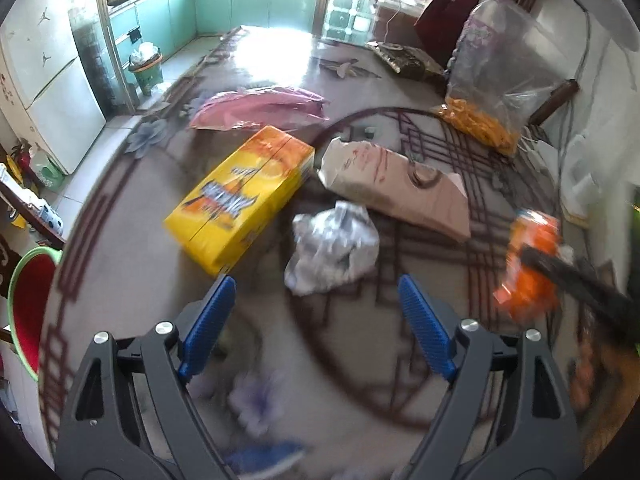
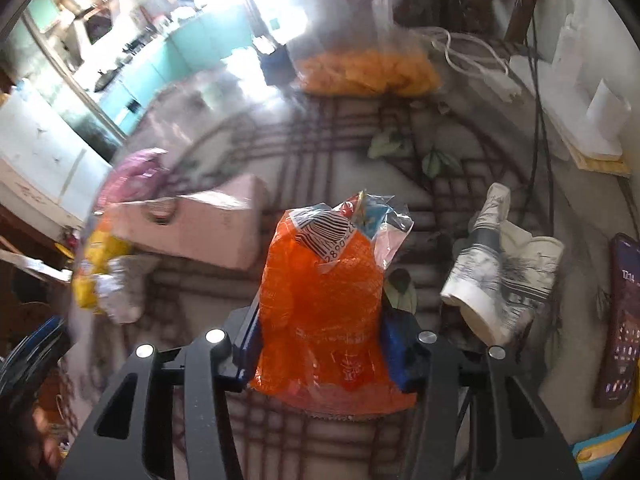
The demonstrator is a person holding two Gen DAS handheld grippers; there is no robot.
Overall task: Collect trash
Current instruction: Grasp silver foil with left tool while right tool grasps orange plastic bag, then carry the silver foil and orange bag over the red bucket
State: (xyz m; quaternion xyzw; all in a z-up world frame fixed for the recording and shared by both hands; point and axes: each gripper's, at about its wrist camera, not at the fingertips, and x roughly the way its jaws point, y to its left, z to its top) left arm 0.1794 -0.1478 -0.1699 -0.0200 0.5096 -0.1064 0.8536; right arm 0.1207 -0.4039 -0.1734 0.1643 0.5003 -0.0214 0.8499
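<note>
Orange mesh bag, light and limp, pinched mid-body by right tongs; left tongs spread, crumpled foil at twelve o'clock.

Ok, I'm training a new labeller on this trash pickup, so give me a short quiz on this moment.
1. True or false: the left gripper is shut on the crumpled silver wrapper.
2. What does the right gripper hold? A) yellow box B) orange mesh bag C) pink paper bag
3. Fill in: the yellow box lies beside the ___ paper bag.

Key
1. False: its jaws stand open, short of the wrapper.
2. B: the orange mesh bag sits between its blue pads.
3. Pink.
</note>
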